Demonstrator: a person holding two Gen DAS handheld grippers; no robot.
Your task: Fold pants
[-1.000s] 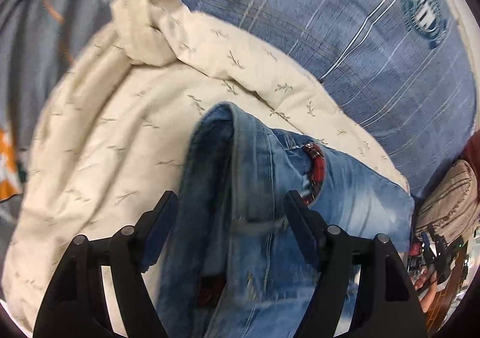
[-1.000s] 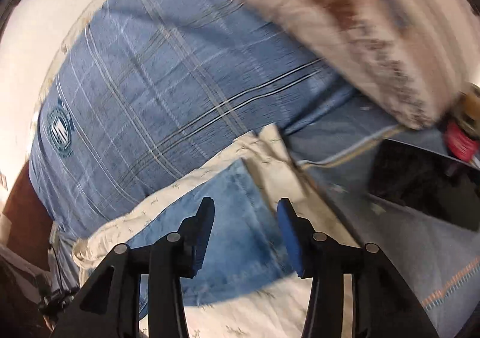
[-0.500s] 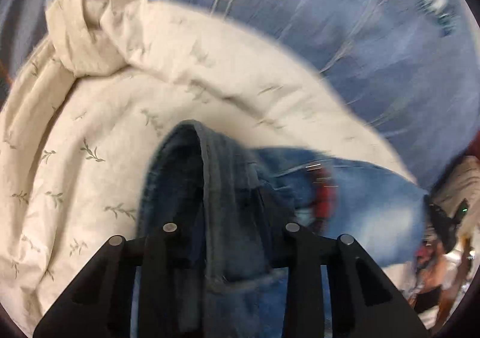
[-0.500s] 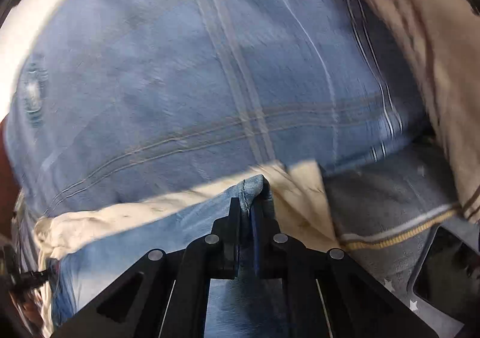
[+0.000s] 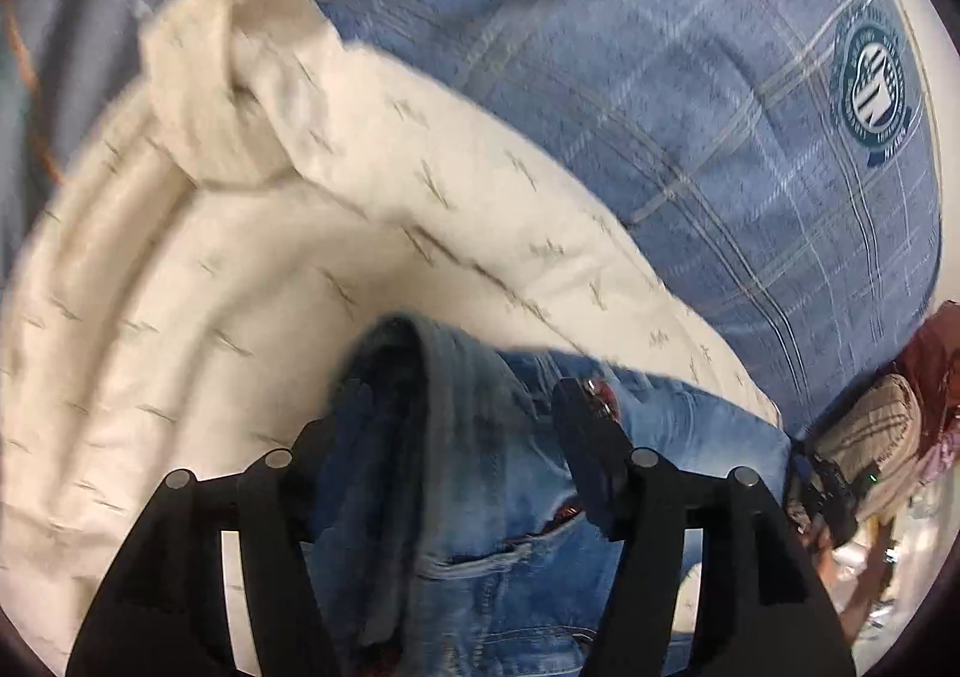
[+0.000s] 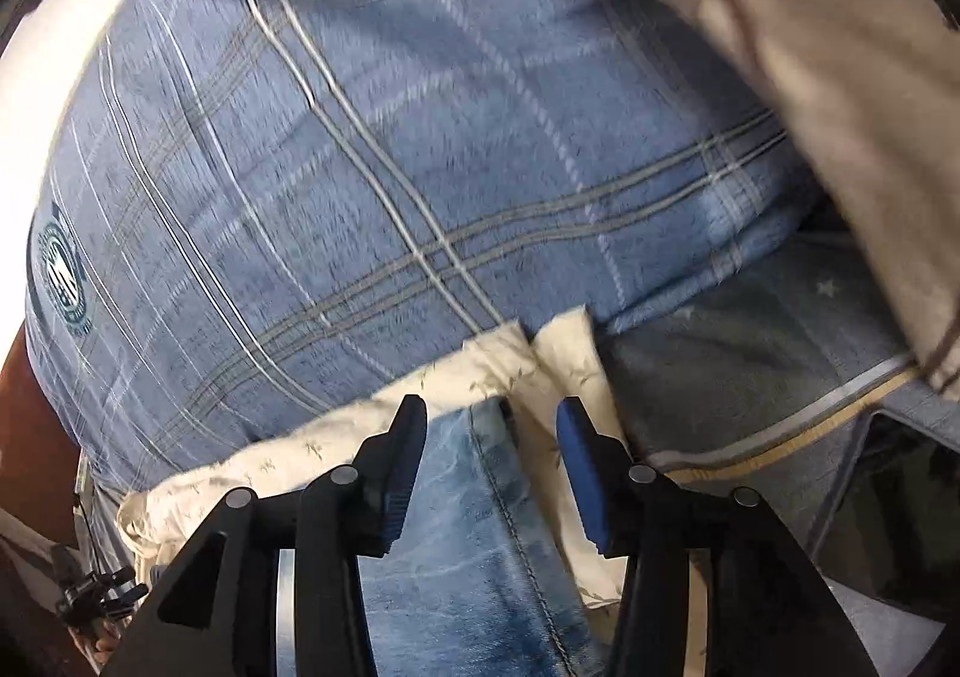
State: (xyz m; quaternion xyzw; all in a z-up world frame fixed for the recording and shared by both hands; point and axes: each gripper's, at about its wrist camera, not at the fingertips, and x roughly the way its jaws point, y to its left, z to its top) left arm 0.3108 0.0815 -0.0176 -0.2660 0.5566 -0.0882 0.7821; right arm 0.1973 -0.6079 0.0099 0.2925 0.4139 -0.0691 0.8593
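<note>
Left gripper (image 5: 462, 437) pointed steeply down over a bunched fold of the jeans (image 5: 480, 497). Jaws were opening and stood about half apart; the denim ridge lay between them. The right pad looked clear of the cloth. Left pad was hidden by the fold, so contact there could not be told.

Right gripper (image 6: 492, 449) was also angled down, jaws opening, about half apart. A seamed edge of the jeans (image 6: 504, 497) ran up between the fingers (image 6: 576, 467), touching neither pad. Nothing was held on this side.

Jeans lay on a cream quilt (image 5: 210, 317) with a small sprig print, spread over a bed. A blue plaid pillow (image 5: 660, 77) sat just beyond the quilt's far edge. A dark slab (image 6: 900, 509) lay off to the right, well clear of the work.

Judgement: both ends looked to be in the course of release, a fold laid down or about to be re-gripped. To do it well:
- let the jaws clear the cloth fully before lifting, so the pads do not drag the layer
- lift straight off, both sides together
- check that the seam edge lies square with the layer under it
- avoid pinching the quilt with the denim on any re-grip

Frames were motion-blurred; the fine lie of the layers was unclear.
</note>
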